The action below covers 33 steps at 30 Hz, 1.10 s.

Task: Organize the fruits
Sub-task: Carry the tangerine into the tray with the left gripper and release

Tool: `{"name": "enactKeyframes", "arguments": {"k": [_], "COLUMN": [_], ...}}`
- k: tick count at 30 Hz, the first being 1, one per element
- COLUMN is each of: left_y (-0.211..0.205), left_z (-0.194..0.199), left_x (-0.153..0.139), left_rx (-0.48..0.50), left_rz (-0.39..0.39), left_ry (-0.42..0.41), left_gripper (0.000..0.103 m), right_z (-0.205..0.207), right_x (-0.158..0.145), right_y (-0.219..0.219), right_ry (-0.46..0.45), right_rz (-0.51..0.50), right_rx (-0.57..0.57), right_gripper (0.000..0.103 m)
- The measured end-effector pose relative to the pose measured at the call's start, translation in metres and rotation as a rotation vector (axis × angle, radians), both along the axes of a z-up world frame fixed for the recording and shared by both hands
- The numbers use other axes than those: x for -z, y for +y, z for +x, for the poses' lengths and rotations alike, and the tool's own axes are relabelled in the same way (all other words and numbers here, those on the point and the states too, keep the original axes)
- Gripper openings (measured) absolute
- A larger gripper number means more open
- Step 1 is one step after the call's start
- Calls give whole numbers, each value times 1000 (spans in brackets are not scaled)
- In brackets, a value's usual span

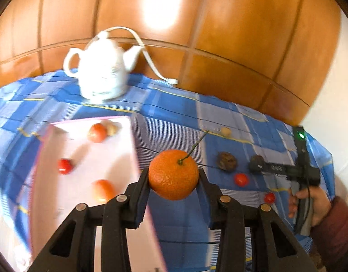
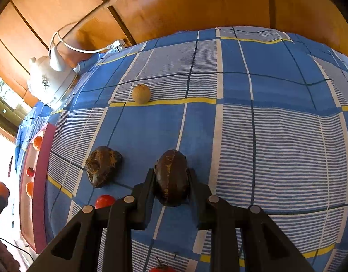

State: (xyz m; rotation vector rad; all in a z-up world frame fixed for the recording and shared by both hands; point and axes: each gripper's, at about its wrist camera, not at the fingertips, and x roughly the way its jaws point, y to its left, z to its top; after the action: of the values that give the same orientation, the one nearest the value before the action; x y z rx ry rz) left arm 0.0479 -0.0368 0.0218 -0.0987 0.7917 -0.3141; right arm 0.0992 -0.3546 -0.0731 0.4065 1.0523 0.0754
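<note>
My left gripper (image 1: 173, 174) is shut on an orange (image 1: 171, 181) with a thin green stem, held in the air just right of the pink tray (image 1: 83, 149). The tray holds two orange fruits (image 1: 97, 132) and a small red one (image 1: 65, 166). My right gripper (image 2: 171, 175) is shut on a dark brown wrinkled fruit (image 2: 171, 181) low over the checked cloth; I cannot tell whether it is lifted. The left wrist view shows that gripper (image 1: 257, 166) at the right, with a hand on its handle.
A second dark wrinkled fruit (image 2: 102, 165), a tan round fruit (image 2: 141, 94) and small red tomatoes (image 2: 104, 200) lie on the blue checked cloth (image 2: 264, 136). A white kettle (image 1: 101, 72) with its cord stands at the back against a wooden wall.
</note>
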Motion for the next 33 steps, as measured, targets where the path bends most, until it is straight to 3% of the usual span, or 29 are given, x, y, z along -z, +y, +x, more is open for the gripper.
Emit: {"name": "enactKeyframes", "arguments": {"k": [9, 17, 28, 33], "left_y": [63, 90, 127, 122], "left_z": [-1, -2, 11, 36], "left_x": [4, 16, 26, 25], "left_rx": [-141, -210, -236, -205], "left_rz": [39, 52, -46, -35], "left_ry": [9, 40, 95, 82], "left_gripper": [40, 40, 40, 40], "right_z": [-3, -5, -5, -6], "right_x": [0, 0, -1, -2], "right_y": [6, 11, 18, 18], "right_ry": [-27, -38, -40, -41], "right_rz": [-45, -88, -148, -151], "right_rx": [-21, -27, -53, -55], "right_gripper": [27, 27, 27, 27]}}
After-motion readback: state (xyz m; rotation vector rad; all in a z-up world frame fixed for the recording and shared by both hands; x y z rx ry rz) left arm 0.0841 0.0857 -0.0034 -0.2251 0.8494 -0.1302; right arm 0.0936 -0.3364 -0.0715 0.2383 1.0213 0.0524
